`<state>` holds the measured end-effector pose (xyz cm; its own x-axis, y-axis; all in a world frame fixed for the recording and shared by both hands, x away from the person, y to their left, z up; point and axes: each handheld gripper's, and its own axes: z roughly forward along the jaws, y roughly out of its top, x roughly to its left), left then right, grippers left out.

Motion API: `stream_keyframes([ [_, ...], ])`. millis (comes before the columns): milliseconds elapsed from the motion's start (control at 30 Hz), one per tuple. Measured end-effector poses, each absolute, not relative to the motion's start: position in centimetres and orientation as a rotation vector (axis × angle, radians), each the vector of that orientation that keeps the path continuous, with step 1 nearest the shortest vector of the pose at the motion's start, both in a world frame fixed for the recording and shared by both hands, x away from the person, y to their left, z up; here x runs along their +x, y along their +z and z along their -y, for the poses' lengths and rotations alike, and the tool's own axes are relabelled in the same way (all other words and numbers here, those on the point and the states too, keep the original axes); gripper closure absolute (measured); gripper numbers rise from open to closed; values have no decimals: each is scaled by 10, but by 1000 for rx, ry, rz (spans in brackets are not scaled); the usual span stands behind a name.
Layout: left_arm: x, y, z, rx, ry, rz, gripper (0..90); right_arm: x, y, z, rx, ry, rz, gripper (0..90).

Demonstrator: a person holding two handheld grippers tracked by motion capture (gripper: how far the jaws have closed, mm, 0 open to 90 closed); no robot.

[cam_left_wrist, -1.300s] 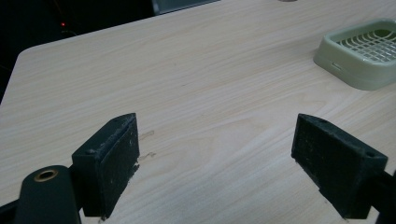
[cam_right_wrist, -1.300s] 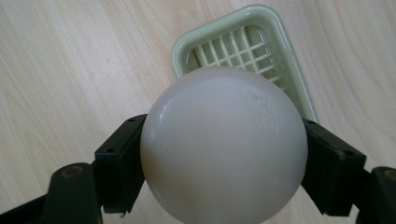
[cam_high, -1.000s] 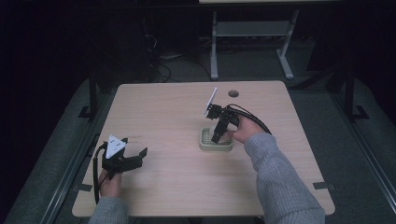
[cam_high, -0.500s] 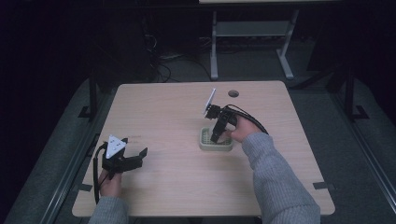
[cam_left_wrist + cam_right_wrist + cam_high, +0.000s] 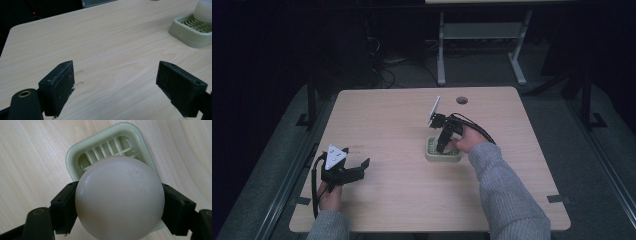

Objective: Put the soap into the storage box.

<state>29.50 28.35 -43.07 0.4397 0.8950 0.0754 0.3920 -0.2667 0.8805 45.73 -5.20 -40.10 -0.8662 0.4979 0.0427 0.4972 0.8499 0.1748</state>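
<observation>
I see the white ball [image 5: 120, 197] squeezed between my right gripper's [image 5: 443, 145] jaws, right above the pale green slotted tray [image 5: 82, 155] on the wooden table [image 5: 402, 115]. My left gripper [image 5: 343, 171] sits far from that tray, jaws wide apart, holding nothing.

Table [image 5: 402, 125]: pale wood-grain top, matt and smooth, with a few faint scuffs. Slatted tray [image 5: 75, 157]: pale green moulded plastic with a soft sheen; white ball [image 5: 119, 197]: smooth, satin, faintly translucent, like plastic or soap. Gripper jaws: matt black, finely grainy pads, one brass-coloured insert; sleeve [image 5: 507, 195]: grey knitted cloth.
</observation>
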Motion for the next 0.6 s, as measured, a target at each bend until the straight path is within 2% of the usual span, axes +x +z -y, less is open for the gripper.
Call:
stream_keyframes([
  [600, 295, -431, -284, 1849, 748, -1092, 149, 460, -409, 50, 784, 242, -3030, 235],
])
